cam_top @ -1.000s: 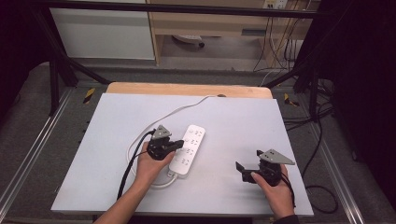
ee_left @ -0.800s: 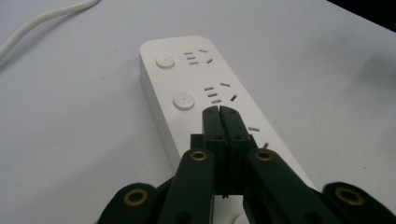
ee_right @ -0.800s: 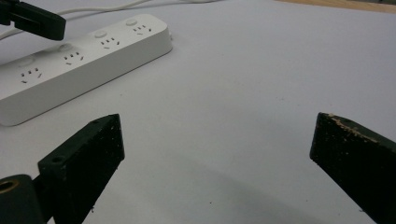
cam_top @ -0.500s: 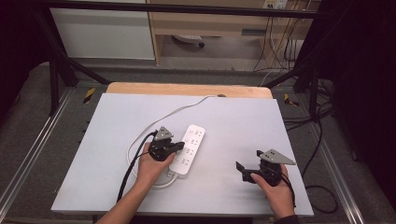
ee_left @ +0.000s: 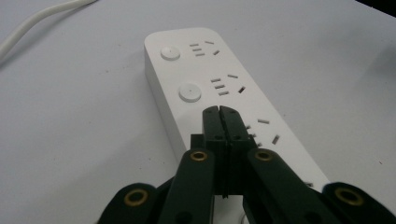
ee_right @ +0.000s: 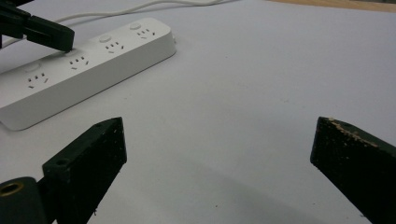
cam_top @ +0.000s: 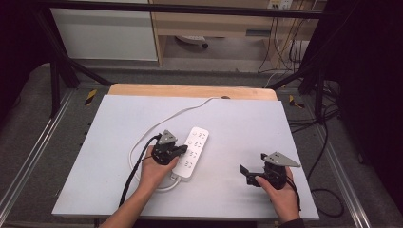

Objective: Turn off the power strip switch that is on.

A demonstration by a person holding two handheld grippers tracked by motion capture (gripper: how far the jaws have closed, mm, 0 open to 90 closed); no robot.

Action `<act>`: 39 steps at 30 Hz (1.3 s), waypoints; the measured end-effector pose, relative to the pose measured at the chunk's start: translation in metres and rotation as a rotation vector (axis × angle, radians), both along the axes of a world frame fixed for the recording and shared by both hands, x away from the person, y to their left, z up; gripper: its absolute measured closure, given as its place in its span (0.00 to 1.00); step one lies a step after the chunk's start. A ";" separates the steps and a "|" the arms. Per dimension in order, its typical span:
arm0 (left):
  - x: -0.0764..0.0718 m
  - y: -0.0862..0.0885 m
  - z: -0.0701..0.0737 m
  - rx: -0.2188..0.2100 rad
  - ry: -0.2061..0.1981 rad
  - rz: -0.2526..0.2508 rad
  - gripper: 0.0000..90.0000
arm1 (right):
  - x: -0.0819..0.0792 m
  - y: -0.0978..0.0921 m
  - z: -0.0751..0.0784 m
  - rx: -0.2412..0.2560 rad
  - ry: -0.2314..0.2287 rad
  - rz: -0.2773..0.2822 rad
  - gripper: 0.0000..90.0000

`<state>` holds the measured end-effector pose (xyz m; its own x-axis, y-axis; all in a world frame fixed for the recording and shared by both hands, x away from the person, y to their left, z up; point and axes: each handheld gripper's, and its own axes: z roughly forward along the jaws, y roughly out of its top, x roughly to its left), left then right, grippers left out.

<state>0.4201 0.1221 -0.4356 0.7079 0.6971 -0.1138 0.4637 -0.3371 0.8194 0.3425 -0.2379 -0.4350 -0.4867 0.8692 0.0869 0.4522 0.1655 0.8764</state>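
Here my left gripper (ee_left: 223, 114), jaws pressed together, rests its tip on the power strip (ee_left: 243, 100); my right gripper (ee_right: 219, 154) gapes wide, well apart

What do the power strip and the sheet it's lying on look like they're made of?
The power strip looks like smooth white moulded plastic: rounded edges, a soft sheen, crisp slot cutouts. The sheet is matte and pale grey, perhaps laminate or board; its material is hard to tell. Beyond its far edge shows a wooden tabletop with light grain.

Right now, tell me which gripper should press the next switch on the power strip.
Left. The left gripper, jaws shut, sits over the power strip by its buttons; the right gripper is open, well off it.
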 end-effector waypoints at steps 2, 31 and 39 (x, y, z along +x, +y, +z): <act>0.000 0.000 0.000 0.001 -0.003 0.000 1.00 | 0.000 0.000 0.000 0.002 0.000 -0.002 0.05; -0.005 -0.006 -0.004 0.021 -0.016 -0.007 1.00 | 0.001 0.001 -0.001 -0.016 0.006 0.005 0.05; 0.002 0.002 -0.006 -0.021 -0.003 0.019 1.00 | 0.001 0.000 -0.001 -0.013 0.008 0.003 0.05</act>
